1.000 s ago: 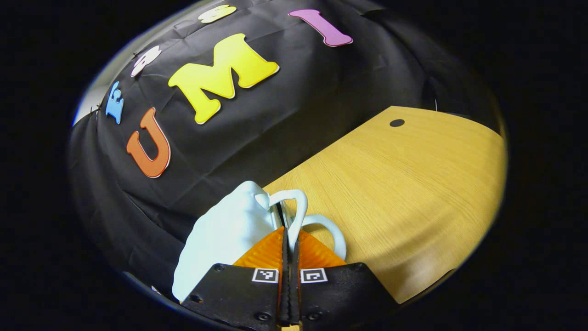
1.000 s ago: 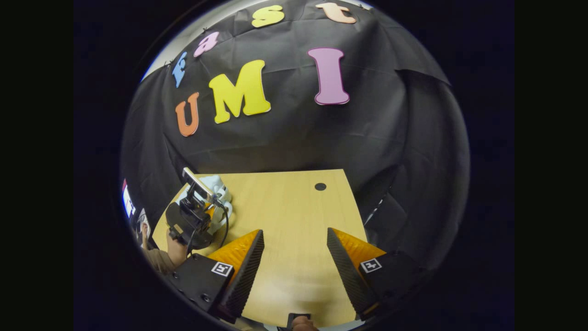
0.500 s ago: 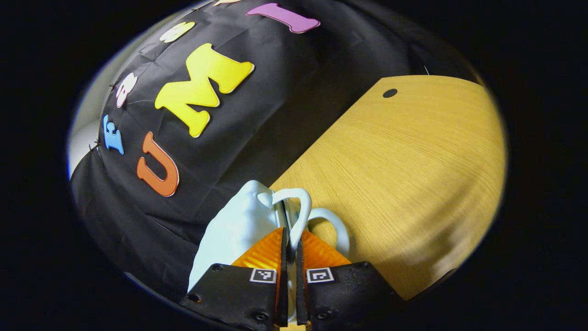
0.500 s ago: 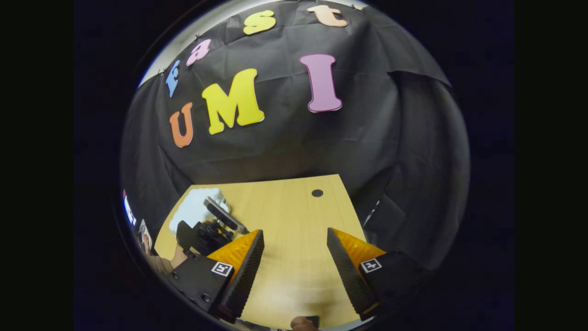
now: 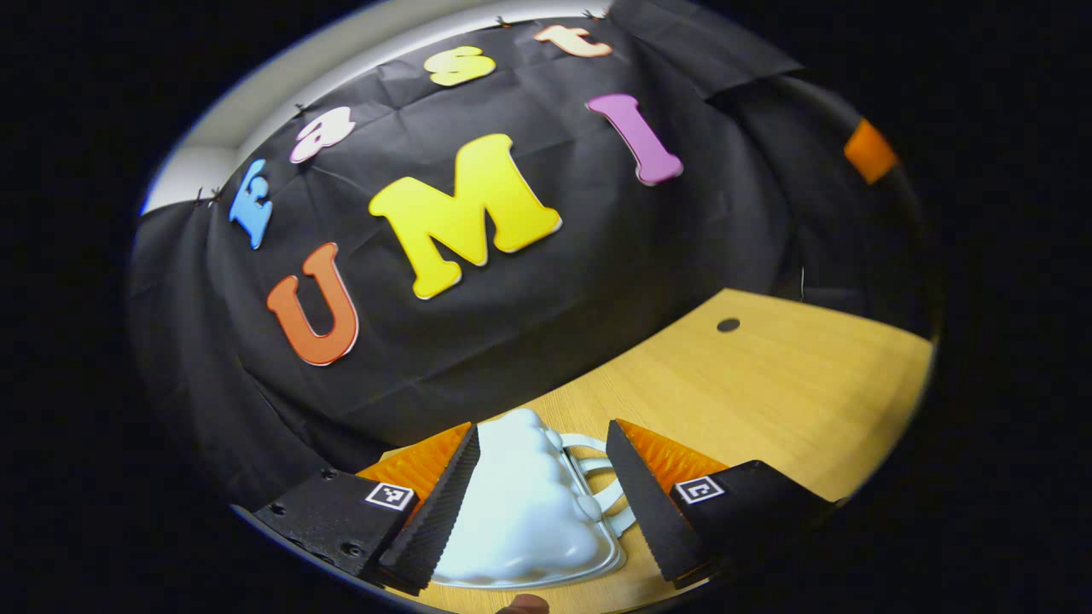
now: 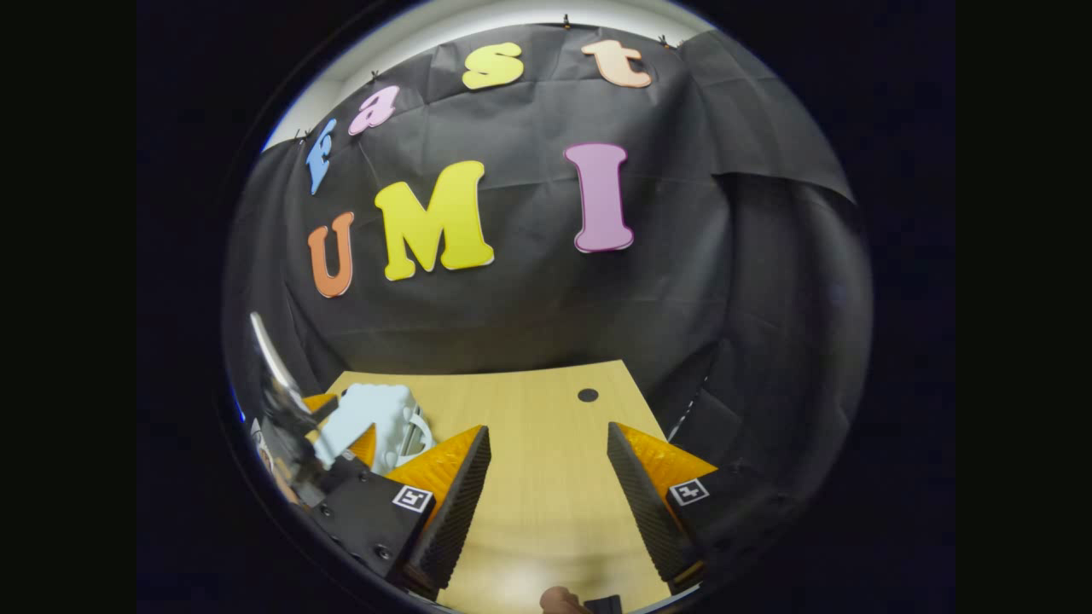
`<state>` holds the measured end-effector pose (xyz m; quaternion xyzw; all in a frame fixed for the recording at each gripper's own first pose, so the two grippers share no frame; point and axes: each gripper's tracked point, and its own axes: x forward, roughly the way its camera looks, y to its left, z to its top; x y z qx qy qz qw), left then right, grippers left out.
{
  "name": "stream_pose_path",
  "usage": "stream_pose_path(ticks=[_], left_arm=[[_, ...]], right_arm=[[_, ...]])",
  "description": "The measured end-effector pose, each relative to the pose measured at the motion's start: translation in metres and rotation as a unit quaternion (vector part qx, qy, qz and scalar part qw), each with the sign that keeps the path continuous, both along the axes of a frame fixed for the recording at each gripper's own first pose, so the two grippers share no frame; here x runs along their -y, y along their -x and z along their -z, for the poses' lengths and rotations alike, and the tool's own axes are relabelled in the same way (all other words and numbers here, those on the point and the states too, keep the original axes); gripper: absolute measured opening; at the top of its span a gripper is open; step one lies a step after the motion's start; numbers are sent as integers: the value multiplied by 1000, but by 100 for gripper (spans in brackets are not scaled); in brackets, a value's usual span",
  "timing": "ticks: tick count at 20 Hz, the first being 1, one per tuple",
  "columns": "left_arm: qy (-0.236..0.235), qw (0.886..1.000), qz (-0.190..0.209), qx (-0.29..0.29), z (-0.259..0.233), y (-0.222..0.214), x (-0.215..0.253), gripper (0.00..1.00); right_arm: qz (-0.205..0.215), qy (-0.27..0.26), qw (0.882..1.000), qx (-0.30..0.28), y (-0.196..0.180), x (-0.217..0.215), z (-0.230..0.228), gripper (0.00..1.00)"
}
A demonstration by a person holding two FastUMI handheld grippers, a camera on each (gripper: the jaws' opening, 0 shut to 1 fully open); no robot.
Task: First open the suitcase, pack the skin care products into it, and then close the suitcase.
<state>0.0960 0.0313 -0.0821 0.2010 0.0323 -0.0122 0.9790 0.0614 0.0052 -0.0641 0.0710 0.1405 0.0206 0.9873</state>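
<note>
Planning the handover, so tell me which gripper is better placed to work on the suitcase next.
Left. The left gripper is open with the pale blue suitcase lying between its fingers on the table. The right gripper is open over bare table, with the suitcase off to its left.

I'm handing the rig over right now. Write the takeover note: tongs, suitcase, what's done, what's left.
Left tongs: open, straddling the pale blue suitcase, no grip visible.
Right tongs: open, empty, over bare table.
Suitcase: lies closed on the table at its left end, handles toward the table's middle.
Done: suitcase looks shut; whether products are inside cannot be told.
Left: confirm contents; if unpacked, open, pack and close again.
</note>
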Motion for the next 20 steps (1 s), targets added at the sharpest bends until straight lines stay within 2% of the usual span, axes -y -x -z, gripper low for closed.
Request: stream_pose_path(ticks=[2,3,5,8,9,11,12,13,15,17,18,20], left_arm=[[34,999,0,17,-34,29,-18,97],[48,999,3,21,-46,42,-27,96],[69,997,1,27,-62,63,-48,96],[111,993,-18,20,-62,87,-82,97],[123,992,-22,18,-62,91,-94,97],[137,990,-34,15,-56,96,-113,97],[146,988,-36,12,-53,97,-118,94],[161,986,-33,9,-51,96,-121,97],[178,984,-22,14,-56,97,-121,97],[170,985,-16,28,-64,99,-120,97],[167,985,-11,32,-66,99,-119,97],[165,986,1,41,-71,97,-114,97]], right_arm=[[-11,2,1000,21,11,-34,-10,78],[-18,1,999,29,16,-54,-16,82],[-36,-3,999,37,23,-92,-19,82],[-67,2,997,43,33,-149,-25,82],[-76,6,996,49,37,-164,-27,79],[-96,14,994,58,45,-191,-31,82],[-104,21,992,62,48,-199,-32,82],[-108,26,992,64,50,-206,-32,78],[-119,29,990,63,55,-219,-32,82],[-125,39,989,62,56,-225,-31,82],[-128,42,989,62,57,-228,-31,78],[-132,43,988,62,59,-232,-31,82]])
